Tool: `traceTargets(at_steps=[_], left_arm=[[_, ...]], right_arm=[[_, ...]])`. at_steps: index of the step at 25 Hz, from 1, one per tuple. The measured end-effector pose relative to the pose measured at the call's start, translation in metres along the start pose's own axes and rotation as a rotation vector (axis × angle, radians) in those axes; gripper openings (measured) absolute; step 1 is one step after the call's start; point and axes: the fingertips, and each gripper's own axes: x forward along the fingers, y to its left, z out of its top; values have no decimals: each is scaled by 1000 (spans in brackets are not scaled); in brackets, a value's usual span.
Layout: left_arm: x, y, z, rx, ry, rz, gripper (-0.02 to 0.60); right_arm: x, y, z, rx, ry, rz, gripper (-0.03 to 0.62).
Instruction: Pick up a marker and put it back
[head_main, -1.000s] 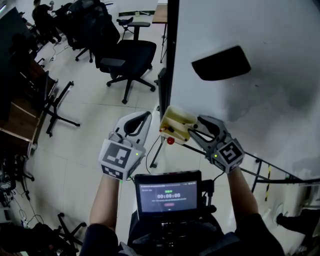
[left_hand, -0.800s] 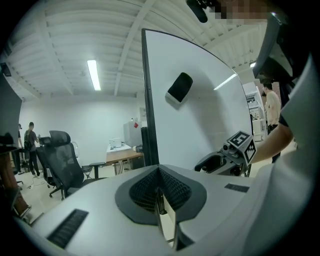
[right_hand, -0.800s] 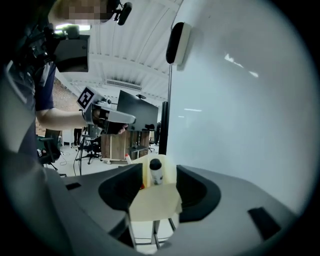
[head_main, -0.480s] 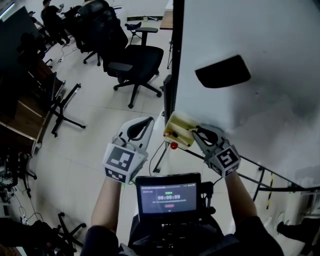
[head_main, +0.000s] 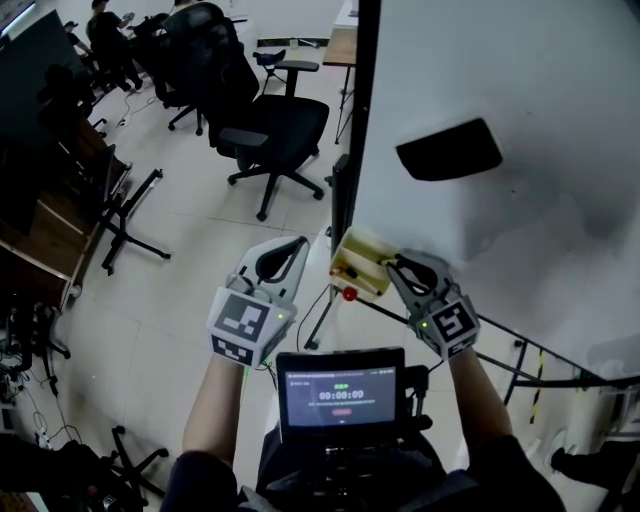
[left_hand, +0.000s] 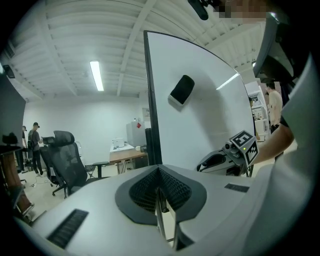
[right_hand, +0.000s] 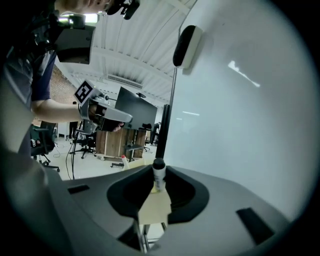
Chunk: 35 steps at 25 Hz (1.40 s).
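Right gripper (head_main: 388, 264), jaws just closing, clamps the marker (right_hand: 158, 175) standing in the tray (head_main: 347, 258) for lifting; left gripper (head_main: 291, 246) idles beside the tray, jaws shut.

Head view: dim, grainy and soft, with grey mottling on the whiteboard (head_main: 520, 120) toward 3 o'clock.

Left gripper view: bright, lit by a ceiling tube lamp (left_hand: 95, 76) at 10 o'clock.

Both gripper views: strong fisheye bending and black vignetted corners.

Right gripper view: glare streak at 2 o'clock. The right hand-held gripper (right_hand: 158, 174) is blurred in the foreground.
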Motion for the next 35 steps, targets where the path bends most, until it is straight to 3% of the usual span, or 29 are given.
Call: traceTargets(at_steps=[6,14,24,35], left_arm=[[-3,2,5,-10,-22,-1,0],[-11,15,29,8,-74,19,0],[-40,31,94,2,-213,21,0],[-71,37,133,53,-273,75,0]], right_arm=[[-8,6,36,-24,-46,-4,89],[-2,17,106,-111,-184,44,89],[-2,48,202,-250,-354,138,89],[-3,67,250,-301,-456,220,89]])
